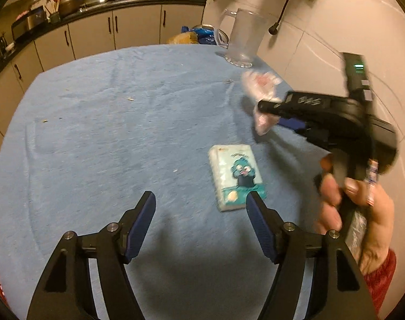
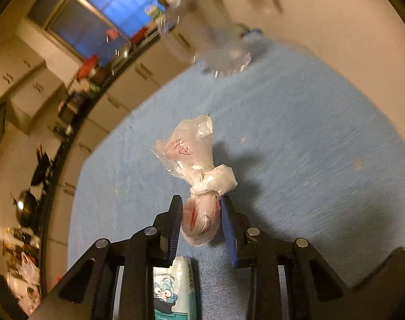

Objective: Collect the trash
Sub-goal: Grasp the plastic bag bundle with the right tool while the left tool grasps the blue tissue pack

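A knotted clear plastic bag (image 2: 199, 184) with red print sits between my right gripper's (image 2: 201, 208) pads, which press on its rounded lower end; the gripper is shut on it above the blue tablecloth (image 2: 309, 146). In the left wrist view the same bag (image 1: 261, 93) shows blurred at the right gripper's tip (image 1: 266, 106), held by a person's hand (image 1: 343, 194) in a red sleeve. My left gripper (image 1: 201, 200) stands open over the cloth with nothing between its fingers. A tissue pack (image 1: 235, 177) with a cartoon print lies just beyond its right finger, and appears as the pack (image 2: 173, 290) below the right gripper.
A clear glass pitcher (image 1: 242, 40) stands at the table's far edge near the white wall. A few crumbs (image 1: 130, 98) lie on the cloth. Kitchen cabinets and a cluttered counter (image 1: 96, 8) run behind the table. A black plug (image 1: 273, 29) hangs on the wall.
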`<move>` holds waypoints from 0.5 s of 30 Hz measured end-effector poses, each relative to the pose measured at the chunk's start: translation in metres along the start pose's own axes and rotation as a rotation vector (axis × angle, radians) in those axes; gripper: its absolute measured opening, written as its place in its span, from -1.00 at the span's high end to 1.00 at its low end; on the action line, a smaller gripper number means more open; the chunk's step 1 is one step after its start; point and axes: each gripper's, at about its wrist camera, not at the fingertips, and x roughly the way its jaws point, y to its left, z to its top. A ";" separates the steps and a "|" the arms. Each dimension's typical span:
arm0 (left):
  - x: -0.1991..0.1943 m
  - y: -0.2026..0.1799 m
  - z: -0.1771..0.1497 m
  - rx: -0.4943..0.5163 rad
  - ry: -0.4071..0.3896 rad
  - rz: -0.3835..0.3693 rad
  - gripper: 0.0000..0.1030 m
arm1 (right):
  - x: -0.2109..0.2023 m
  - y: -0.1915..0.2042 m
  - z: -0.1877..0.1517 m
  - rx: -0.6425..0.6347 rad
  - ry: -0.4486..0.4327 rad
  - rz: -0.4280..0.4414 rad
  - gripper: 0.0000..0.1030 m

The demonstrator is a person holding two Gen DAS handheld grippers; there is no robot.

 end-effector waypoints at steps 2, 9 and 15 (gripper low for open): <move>0.010 -0.006 0.005 -0.006 0.023 -0.012 -0.35 | -0.016 -0.002 0.003 0.012 -0.068 -0.037 0.39; 0.043 -0.033 0.019 0.019 0.068 0.007 -0.35 | -0.044 -0.019 0.007 0.096 -0.161 -0.075 0.39; 0.064 -0.043 0.017 0.063 0.062 0.060 -0.35 | -0.059 -0.024 0.007 0.123 -0.200 -0.077 0.39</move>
